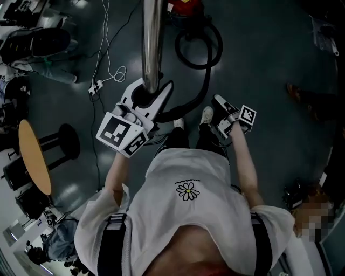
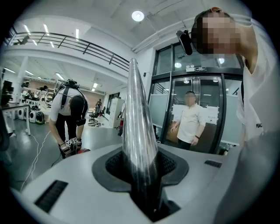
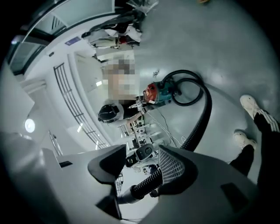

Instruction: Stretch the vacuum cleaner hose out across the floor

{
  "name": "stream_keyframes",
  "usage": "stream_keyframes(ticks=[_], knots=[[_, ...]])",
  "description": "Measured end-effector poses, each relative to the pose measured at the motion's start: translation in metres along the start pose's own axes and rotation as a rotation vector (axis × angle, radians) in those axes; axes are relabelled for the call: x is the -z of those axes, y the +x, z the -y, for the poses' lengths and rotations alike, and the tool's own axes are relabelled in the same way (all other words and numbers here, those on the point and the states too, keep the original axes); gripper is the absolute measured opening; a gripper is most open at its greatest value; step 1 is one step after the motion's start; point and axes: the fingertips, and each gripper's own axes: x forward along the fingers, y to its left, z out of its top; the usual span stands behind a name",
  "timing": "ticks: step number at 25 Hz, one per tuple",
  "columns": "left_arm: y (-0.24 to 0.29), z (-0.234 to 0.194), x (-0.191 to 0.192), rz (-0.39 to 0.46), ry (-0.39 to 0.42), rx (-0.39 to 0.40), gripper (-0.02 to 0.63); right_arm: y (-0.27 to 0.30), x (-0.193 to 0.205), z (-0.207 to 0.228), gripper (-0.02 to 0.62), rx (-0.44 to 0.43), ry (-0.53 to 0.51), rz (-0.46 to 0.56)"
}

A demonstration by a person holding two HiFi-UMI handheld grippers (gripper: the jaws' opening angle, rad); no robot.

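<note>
Left gripper (image 2: 140, 175) jaws are clamped on the metal wand (image 2: 138, 118). Right gripper (image 3: 142, 168) jaws are apart, pinching nothing. The hose (image 3: 204, 114) is looped by the vacuum (image 3: 159, 94), so I'd say the next move is pulling it straight.

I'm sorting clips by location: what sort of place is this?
Probably a large indoor lab or workshop hall: smooth grey floor, a railed upper gallery and tall glass doors.

- The vacuum cleaner (image 1: 186, 8) stands on the floor, ahead of the person's shoes (image 1: 206, 115).
- Its hose (image 1: 207, 59) loops beside it, then runs back toward the shoes.
- The tube (image 1: 152, 43) sits between the left gripper's (image 1: 146, 96) jaws — left of the loop.
- A power strip (image 1: 95, 86) lies further left.
- A table (image 1: 33, 156) stands at the far left, a stool (image 1: 64, 143) beside it.
</note>
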Motion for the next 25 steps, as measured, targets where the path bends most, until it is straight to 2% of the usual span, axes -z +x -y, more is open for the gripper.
stream_keyframes(ticks=[4, 8, 10, 13, 15, 17, 22, 23, 25], knots=[[-0.021, 0.002, -0.003, 0.060, 0.026, -0.014, 0.127, -0.003, 0.016, 0.026, 0.238, 0.048, 0.072, 0.053], [-0.055, 0.010, -0.005, 0.114, 0.036, -0.004, 0.127, -0.002, 0.034, 0.028, 0.238, 0.009, 0.173, 0.208], [-0.082, 0.010, -0.008, 0.137, 0.018, -0.009, 0.127, 0.013, 0.064, 0.032, 0.238, 0.011, 0.202, 0.204], [-0.136, 0.007, 0.000, 0.168, -0.013, -0.011, 0.127, 0.037, 0.135, 0.061, 0.238, 0.039, 0.255, 0.186], [-0.178, 0.001, 0.010, 0.183, -0.006, -0.015, 0.127, 0.052, 0.182, 0.080, 0.238, -0.010, 0.342, 0.203], [-0.209, -0.001, 0.014, 0.198, 0.006, -0.017, 0.127, 0.064, 0.212, 0.082, 0.238, -0.097, 0.418, 0.211], [-0.233, 0.005, 0.014, 0.247, -0.040, -0.013, 0.127, 0.087, 0.228, 0.038, 0.238, -0.389, 0.471, 0.146], [-0.233, 0.004, 0.015, 0.247, -0.054, -0.019, 0.127, 0.091, 0.228, 0.029, 0.236, -0.416, 0.471, 0.137], [-0.231, 0.001, 0.019, 0.239, -0.082, -0.029, 0.127, 0.091, 0.230, 0.024, 0.236, -0.385, 0.460, 0.147]])
